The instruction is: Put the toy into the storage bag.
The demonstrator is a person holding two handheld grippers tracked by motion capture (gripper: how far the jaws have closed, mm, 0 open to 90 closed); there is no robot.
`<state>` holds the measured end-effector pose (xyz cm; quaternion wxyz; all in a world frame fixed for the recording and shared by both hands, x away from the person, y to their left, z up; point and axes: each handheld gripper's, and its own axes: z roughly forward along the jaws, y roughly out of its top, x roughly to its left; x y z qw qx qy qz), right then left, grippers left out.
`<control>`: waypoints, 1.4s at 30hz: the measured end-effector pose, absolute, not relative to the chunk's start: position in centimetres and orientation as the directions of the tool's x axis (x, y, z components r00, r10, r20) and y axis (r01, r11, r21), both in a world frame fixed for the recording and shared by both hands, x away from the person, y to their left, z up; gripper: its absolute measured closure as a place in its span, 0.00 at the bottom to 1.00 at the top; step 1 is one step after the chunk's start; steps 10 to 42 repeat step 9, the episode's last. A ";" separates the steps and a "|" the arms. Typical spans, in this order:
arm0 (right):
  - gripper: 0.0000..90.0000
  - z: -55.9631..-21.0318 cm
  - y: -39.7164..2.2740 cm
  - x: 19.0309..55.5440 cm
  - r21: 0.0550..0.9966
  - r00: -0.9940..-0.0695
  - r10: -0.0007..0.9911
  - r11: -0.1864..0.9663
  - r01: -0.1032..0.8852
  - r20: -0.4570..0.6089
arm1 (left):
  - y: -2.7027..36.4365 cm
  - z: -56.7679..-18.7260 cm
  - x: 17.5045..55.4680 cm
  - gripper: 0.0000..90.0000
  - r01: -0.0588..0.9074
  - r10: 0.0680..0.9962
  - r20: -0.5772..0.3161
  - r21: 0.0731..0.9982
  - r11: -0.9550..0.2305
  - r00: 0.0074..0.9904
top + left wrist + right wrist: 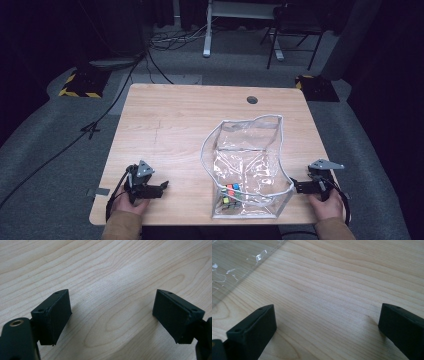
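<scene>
My two black jaws stand wide apart with nothing between them, my gripper (325, 325) low over the pale wooden table (342, 282). At the upper left lies the edge of a clear plastic bag (234, 267), creased and shiny, apart from my jaws.

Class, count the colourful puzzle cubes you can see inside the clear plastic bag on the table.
1. A puzzle cube lies at the near, bottom corner of the clear bag, between the two open grippers; creases and glare might hide something smaller.
</scene>
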<state>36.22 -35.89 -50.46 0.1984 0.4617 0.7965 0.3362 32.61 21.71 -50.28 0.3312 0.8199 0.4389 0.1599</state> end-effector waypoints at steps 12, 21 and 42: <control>0.02 -50.5 -35.9 36.2 0.719 -0.495 0.869 0.348 0.602 -0.005 | 21.7 -50.3 32.6 0.17 0.615 0.826 -0.029 0.683 -0.395 0.564; 0.02 -50.5 -35.9 36.2 0.719 -0.495 0.869 0.348 0.602 -0.005 | 21.7 -50.3 32.6 0.17 0.615 0.826 -0.029 0.683 -0.395 0.564; 0.02 -50.5 -35.9 36.2 0.719 -0.495 0.869 0.348 0.602 -0.005 | 21.7 -50.3 32.6 0.17 0.615 0.826 -0.029 0.683 -0.395 0.564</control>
